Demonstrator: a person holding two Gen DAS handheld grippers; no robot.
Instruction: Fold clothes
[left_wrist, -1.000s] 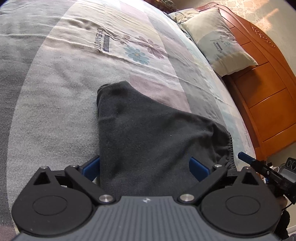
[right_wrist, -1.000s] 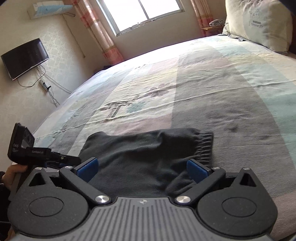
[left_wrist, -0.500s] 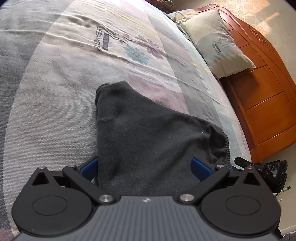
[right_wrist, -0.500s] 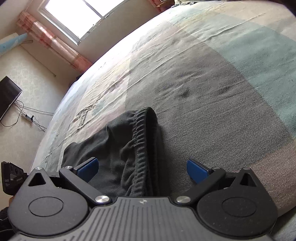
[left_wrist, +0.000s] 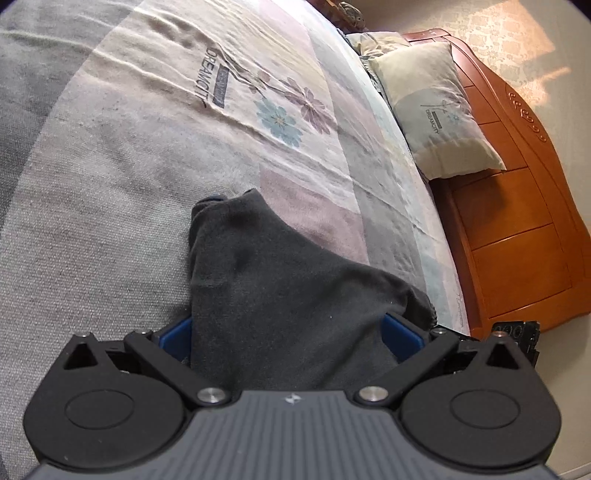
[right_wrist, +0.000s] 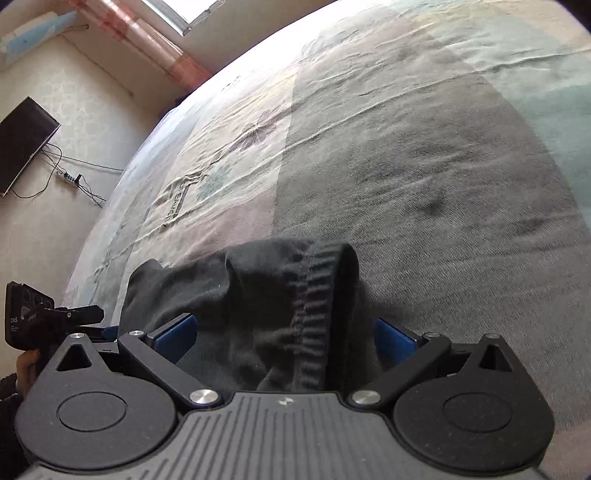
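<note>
Through the left wrist view, your left claw (left_wrist: 291, 328) stands spread wide, its blue pads on either side of the dark garment (left_wrist: 280, 295), and nothing shows them pinching the cloth; it simply runs out from between them. From there the garment stretches ahead of you over the bed (left_wrist: 110, 184), narrowing to a bunched tip that points toward the middle of the quilt and the flower print (left_wrist: 291, 110), so its long axis runs straight away from this claw. Its wider, gathered end trails off to your right, toward the side edge of the bed nearest the wooden headboard (left_wrist: 517, 184) and the pillow (left_wrist: 436, 110). Through the right wrist view, your right claw (right_wrist: 284, 336) is likewise parted, pads flanking a heaped fold of the same garment with the ribbed waistband (right_wrist: 314, 306) standing up in a ridge directly ahead. The cloth spreads leftward from that ridge toward your left claw, whose black body shows at the frame's left edge. Both claws sit at the near edge of the bed, each touching or nearly touching its own end of the garment, so neither is clearly nearer. I judge the waistband end is doubled over, but whether a fold is being laid or opened cannot be told.
</note>
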